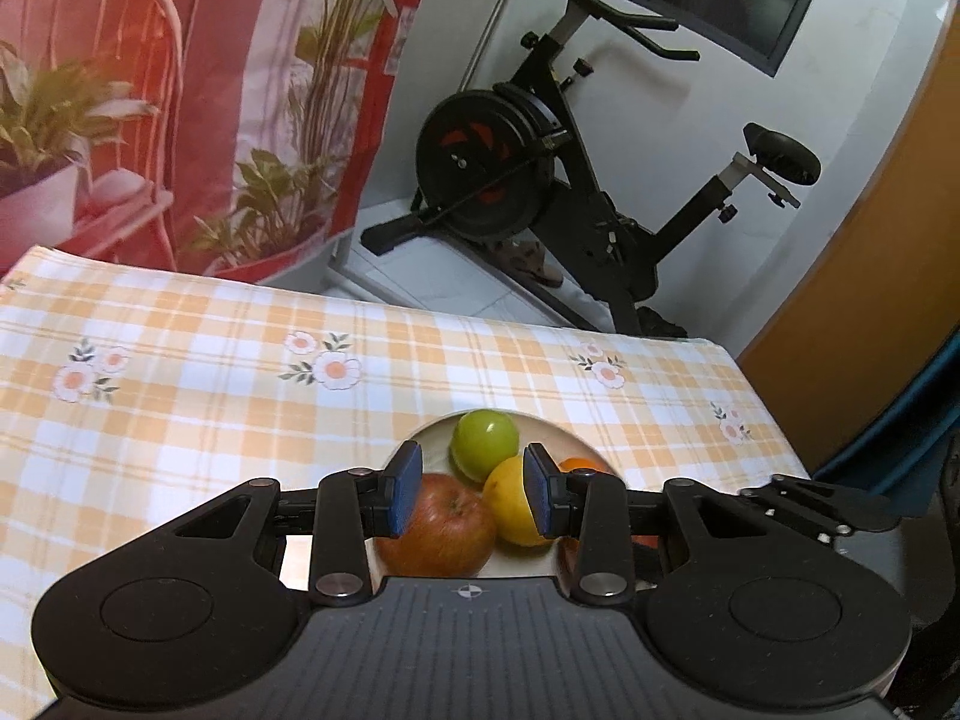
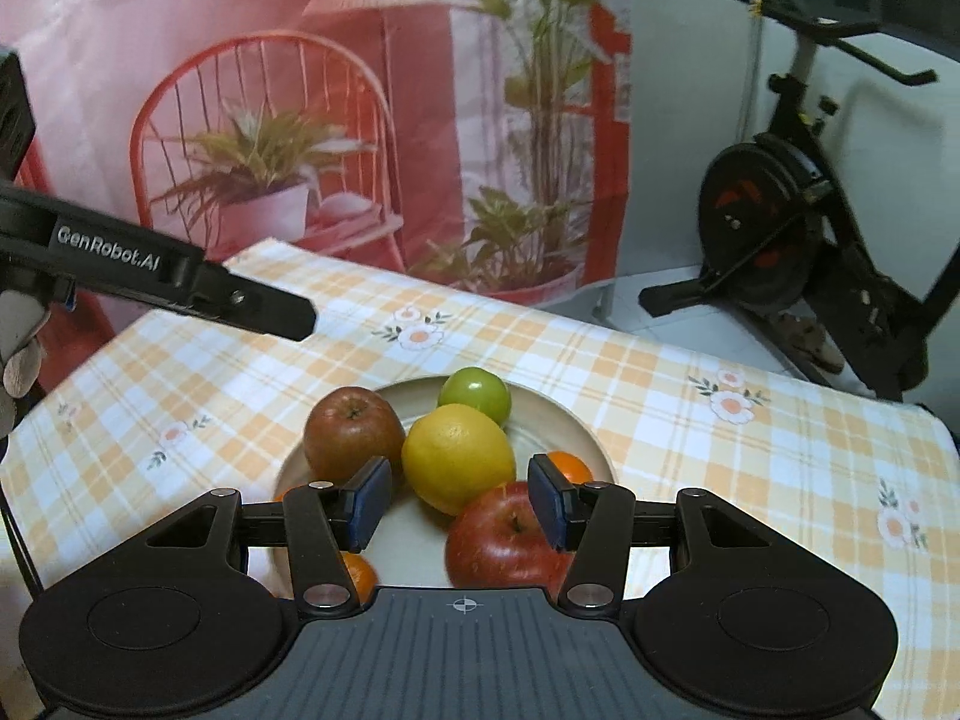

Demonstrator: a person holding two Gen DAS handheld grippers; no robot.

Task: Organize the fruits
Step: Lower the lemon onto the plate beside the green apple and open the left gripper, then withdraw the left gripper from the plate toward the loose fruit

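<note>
Tablecloth [image 2: 660, 396], checked in orange and white with flowers, is spread under everything, and the plate [image 2: 558, 420] sits on it near the middle of the right wrist view. On the plate, fruit is piled close: a dark red apple [image 2: 353, 435] at ten o'clock, a lemon [image 2: 457, 457] at the centre touching it, a second red apple [image 2: 507, 537] at six o'clock, a green fruit [image 2: 475, 393] at twelve o'clock, and an orange [image 2: 569, 467] at three o'clock, with another orange [image 2: 359, 576] half hidden at seven o'clock.

The right gripper [image 2: 459, 501] is held above the plate with its jaws apart and nothing between them. The left gripper [image 1: 471, 495] is likewise empty, its pads apart, over the same pile.

Every fruit appears to be gathered already. If another is to be moved, the lemon is best avoided first, since its neighbours are propped by it; an outer fruit should be approached from above, squarely.
</note>
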